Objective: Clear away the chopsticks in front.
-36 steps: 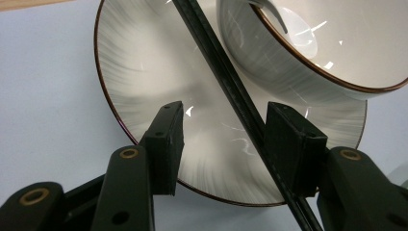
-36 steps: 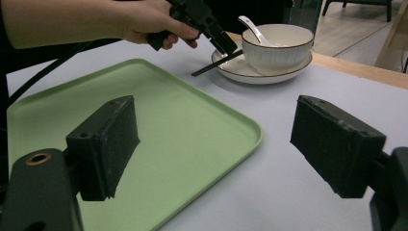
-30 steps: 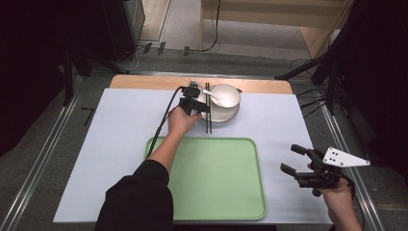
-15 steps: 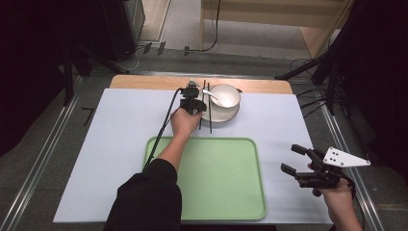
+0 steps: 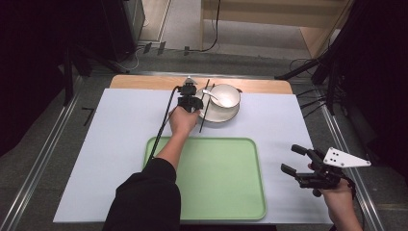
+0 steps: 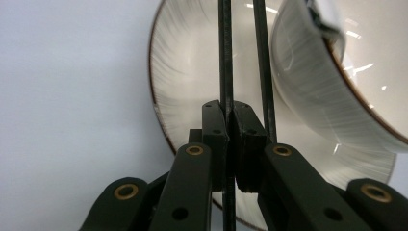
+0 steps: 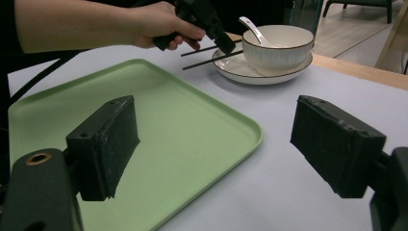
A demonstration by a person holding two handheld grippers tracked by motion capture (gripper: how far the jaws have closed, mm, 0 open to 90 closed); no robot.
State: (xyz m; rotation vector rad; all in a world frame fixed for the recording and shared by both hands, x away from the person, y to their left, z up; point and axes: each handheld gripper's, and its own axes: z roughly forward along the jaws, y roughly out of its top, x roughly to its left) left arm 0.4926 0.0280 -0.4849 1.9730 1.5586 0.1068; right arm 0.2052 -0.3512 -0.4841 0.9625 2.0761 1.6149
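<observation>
In the high view, the left gripper [image 5: 196, 98] is reaching the chopsticks [image 5: 206, 107] lying across the plate [image 5: 226, 114] at twelve o'clock of the white surface [image 5: 96, 144]; the green tray [image 5: 216, 192] is waiting bare, so the transfer is judged barely begun, with dark floor around. In the left gripper view, its fingers [image 6: 217, 139], having just been closing, are clenching one chopstick [image 6: 225, 57]. In the right gripper view, the right gripper [image 7: 216, 144] is hanging released.

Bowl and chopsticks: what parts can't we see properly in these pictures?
- Bowl: left gripper view, cut off by the top and right edges, so its inside is hidden.
- Spoon: high view, too small to tell its shape.
- Held chopstick: left gripper view, its lower stretch hidden between the left claw's closed pads.
</observation>
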